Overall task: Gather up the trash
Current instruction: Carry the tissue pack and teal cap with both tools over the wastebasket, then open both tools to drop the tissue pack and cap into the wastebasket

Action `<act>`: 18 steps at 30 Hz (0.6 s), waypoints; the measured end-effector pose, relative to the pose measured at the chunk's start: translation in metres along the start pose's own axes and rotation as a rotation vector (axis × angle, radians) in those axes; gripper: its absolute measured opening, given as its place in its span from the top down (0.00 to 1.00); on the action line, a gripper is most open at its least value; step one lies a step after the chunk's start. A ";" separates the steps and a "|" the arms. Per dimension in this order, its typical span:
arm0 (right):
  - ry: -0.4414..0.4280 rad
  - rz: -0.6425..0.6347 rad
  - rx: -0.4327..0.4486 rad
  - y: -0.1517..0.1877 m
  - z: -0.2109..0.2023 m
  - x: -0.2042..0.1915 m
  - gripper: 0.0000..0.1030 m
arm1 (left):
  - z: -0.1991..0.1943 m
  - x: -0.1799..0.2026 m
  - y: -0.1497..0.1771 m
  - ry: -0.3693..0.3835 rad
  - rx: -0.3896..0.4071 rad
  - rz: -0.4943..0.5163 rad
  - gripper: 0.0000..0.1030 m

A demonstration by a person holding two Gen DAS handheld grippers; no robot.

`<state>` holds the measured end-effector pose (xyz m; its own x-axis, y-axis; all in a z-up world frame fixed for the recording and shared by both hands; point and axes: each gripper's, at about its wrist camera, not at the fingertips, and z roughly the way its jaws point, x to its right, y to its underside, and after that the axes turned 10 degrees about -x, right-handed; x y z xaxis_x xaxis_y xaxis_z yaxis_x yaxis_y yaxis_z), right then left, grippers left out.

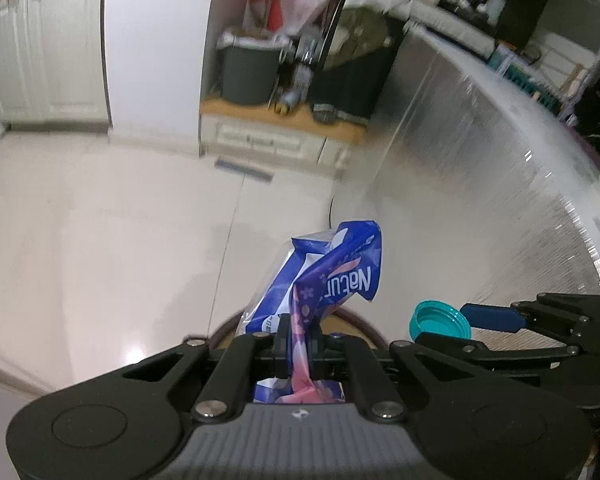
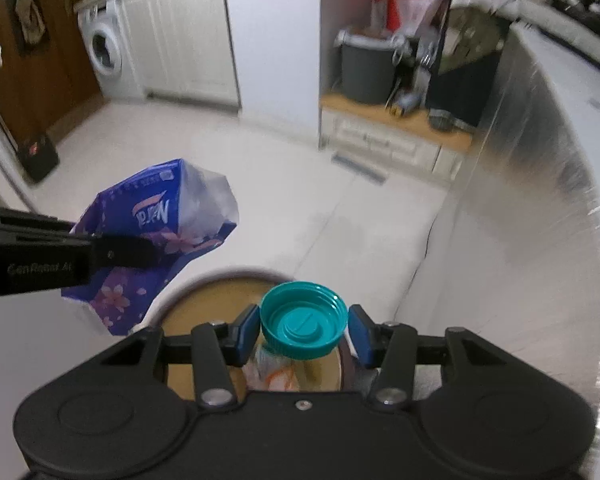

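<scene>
Directly below both grippers stands a round brown-rimmed bin (image 2: 188, 300), its tan interior already containing some crumpled waste. The left gripper (image 1: 298, 340) is clamped on a crumpled blue-and-purple tissue wrapper (image 1: 332, 276), which juts forward beyond the fingers, above the bin's left edge. The right gripper (image 2: 303, 330) pinches a teal bottle cap (image 2: 303, 320) between its blue pads (image 2: 246, 328), open side up, over the bin mouth. Judgement: both items are positioned for release into the bin.
</scene>
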<state>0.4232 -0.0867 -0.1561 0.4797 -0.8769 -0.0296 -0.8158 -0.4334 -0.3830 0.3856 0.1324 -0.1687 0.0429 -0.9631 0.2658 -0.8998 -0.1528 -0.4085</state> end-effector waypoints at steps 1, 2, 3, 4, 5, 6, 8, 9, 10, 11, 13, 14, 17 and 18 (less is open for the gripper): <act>-0.002 -0.005 -0.025 -0.001 0.006 0.000 0.52 | 0.009 -0.002 0.000 0.002 -0.020 -0.005 0.94; -0.003 -0.011 -0.050 0.000 0.013 -0.002 0.52 | 0.015 -0.003 0.001 0.002 -0.037 -0.009 0.94; -0.003 -0.020 -0.081 0.000 0.021 -0.003 0.52 | 0.024 -0.005 0.003 0.004 -0.058 -0.013 0.94; -0.004 -0.022 -0.115 0.001 0.028 -0.003 0.52 | 0.031 -0.007 0.005 0.004 -0.073 -0.017 0.94; -0.005 -0.024 -0.145 0.001 0.035 -0.003 0.52 | 0.037 -0.008 0.005 0.003 -0.089 -0.020 0.94; -0.005 -0.032 -0.175 0.002 0.041 -0.005 0.52 | 0.045 -0.010 0.007 0.005 -0.107 -0.026 0.94; 0.006 -0.064 -0.211 0.004 0.049 -0.008 0.52 | 0.058 -0.013 0.010 0.010 -0.142 -0.037 0.94; 0.010 -0.082 -0.223 0.005 0.051 -0.011 0.52 | 0.063 -0.013 0.011 0.012 -0.157 -0.040 0.94; 0.006 -0.098 -0.233 0.006 0.053 -0.014 0.52 | 0.070 -0.014 0.013 0.015 -0.176 -0.046 0.94; 0.002 -0.113 -0.243 0.008 0.056 -0.016 0.52 | 0.076 -0.016 0.014 0.017 -0.191 -0.050 0.93; -0.002 -0.142 -0.259 0.009 0.059 -0.021 0.52 | 0.087 -0.016 0.017 0.019 -0.223 -0.054 0.93; -0.002 -0.151 -0.267 0.010 0.061 -0.022 0.52 | 0.092 -0.016 0.018 0.019 -0.238 -0.056 0.93; 0.001 -0.176 -0.285 0.011 0.064 -0.024 0.52 | 0.104 -0.017 0.025 0.029 -0.282 -0.060 0.93; 0.003 -0.185 -0.290 0.010 0.066 -0.024 0.52 | 0.109 -0.019 0.027 0.032 -0.296 -0.064 0.93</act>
<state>0.4245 -0.0566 -0.2199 0.6273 -0.7786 0.0188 -0.7734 -0.6256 -0.1026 0.4076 0.1220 -0.2795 0.0937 -0.9455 0.3119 -0.9834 -0.1369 -0.1194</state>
